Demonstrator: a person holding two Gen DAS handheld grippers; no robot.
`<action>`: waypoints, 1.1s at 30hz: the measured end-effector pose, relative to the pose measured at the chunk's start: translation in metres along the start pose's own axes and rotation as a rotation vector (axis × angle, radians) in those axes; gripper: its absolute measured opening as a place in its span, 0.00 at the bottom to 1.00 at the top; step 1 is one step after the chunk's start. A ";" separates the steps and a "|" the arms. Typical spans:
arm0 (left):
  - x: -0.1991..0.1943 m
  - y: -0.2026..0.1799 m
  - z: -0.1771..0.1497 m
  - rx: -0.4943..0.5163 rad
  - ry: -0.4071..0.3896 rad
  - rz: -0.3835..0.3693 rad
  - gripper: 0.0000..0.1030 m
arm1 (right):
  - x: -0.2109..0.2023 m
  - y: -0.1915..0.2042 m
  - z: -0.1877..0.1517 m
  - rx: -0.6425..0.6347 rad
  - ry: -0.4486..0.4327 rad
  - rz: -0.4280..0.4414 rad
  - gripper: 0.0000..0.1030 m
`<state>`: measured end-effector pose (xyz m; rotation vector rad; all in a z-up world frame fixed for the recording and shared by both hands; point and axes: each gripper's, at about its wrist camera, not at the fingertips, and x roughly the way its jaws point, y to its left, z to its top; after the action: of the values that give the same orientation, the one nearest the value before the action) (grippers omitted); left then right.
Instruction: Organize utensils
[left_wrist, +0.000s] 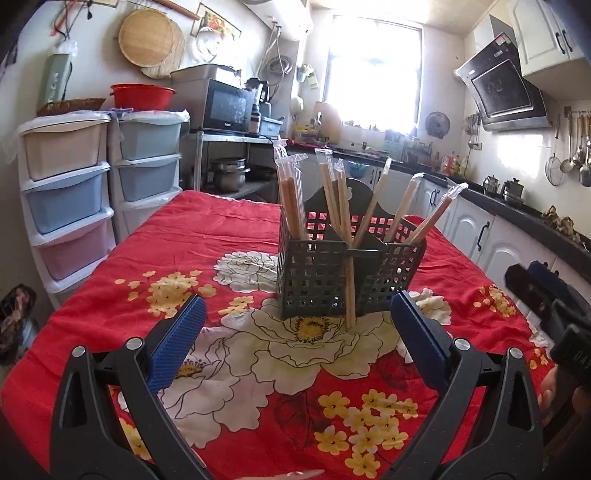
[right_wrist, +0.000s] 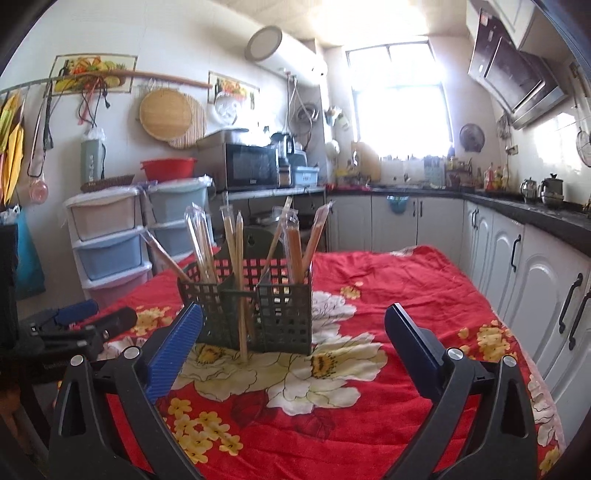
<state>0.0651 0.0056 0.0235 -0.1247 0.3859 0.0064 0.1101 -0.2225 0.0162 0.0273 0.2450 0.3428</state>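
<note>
A dark green lattice utensil holder (left_wrist: 332, 280) stands on the red floral tablecloth (left_wrist: 177, 240); it also shows in the right wrist view (right_wrist: 284, 314). Several pairs of wrapped wooden chopsticks (left_wrist: 291, 199) stand in its compartments (right_wrist: 295, 243). One bare pair (left_wrist: 350, 291) leans against the holder's front, its tips on the cloth (right_wrist: 242, 325). My left gripper (left_wrist: 297, 317) is open and empty, just short of the holder. My right gripper (right_wrist: 293, 325) is open and empty, also just short of it. The right gripper shows at the left view's right edge (left_wrist: 546, 291), the left one at the right view's left edge (right_wrist: 92, 317).
Stacked plastic drawers (left_wrist: 66, 192) stand left of the table. A shelf with a microwave (left_wrist: 225, 107) is behind it. White cabinets under a dark counter (right_wrist: 535, 221) run along the right. The cloth (right_wrist: 369, 406) lies bare in front of the holder.
</note>
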 end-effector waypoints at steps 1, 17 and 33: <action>0.000 0.000 -0.002 -0.005 -0.007 0.010 0.90 | -0.002 0.000 -0.001 0.004 -0.012 -0.002 0.94; -0.006 -0.001 -0.007 -0.001 -0.062 0.020 0.90 | -0.002 0.000 -0.018 0.023 0.005 -0.009 0.94; -0.009 0.000 -0.006 -0.007 -0.073 0.014 0.90 | -0.002 0.000 -0.019 0.024 0.004 -0.010 0.94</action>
<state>0.0545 0.0051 0.0214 -0.1288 0.3141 0.0262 0.1039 -0.2237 -0.0021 0.0492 0.2534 0.3299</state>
